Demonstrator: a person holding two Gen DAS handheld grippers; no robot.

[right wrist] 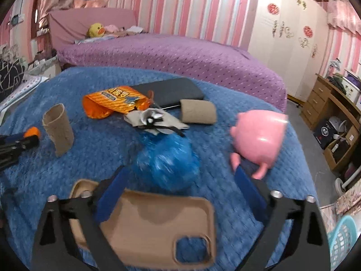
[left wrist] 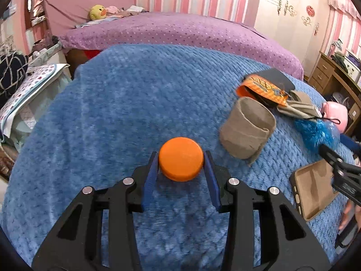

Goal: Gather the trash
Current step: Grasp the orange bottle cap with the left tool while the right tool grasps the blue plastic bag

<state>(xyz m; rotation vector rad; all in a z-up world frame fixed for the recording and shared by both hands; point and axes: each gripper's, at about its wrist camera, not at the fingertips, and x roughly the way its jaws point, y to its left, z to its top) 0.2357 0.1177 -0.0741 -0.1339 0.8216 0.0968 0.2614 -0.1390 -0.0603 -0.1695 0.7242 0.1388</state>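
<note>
My left gripper (left wrist: 181, 158) is shut on an orange bottle cap (left wrist: 180, 158), held between its blue pads just over the blue blanket (left wrist: 126, 103); it also shows at the left of the right wrist view (right wrist: 32, 133). A cardboard roll (left wrist: 247, 128) stands to its right, also in the right wrist view (right wrist: 58, 129). An orange snack bag (right wrist: 115, 103), a crumpled mask (right wrist: 155, 119) and a second roll (right wrist: 198, 111) lie farther back. My right gripper (right wrist: 180, 178) is open, jaws wide around a fuzzy blue ball (right wrist: 167, 160), above a tan phone case (right wrist: 155, 223).
A pink pig toy (right wrist: 259, 135) stands right of the ball. A dark tablet (right wrist: 171, 91) lies behind the snack bag. A purple bed (right wrist: 171, 56) is beyond, a wooden desk (right wrist: 331, 103) at the right, a teal basket (right wrist: 343, 241) on the floor.
</note>
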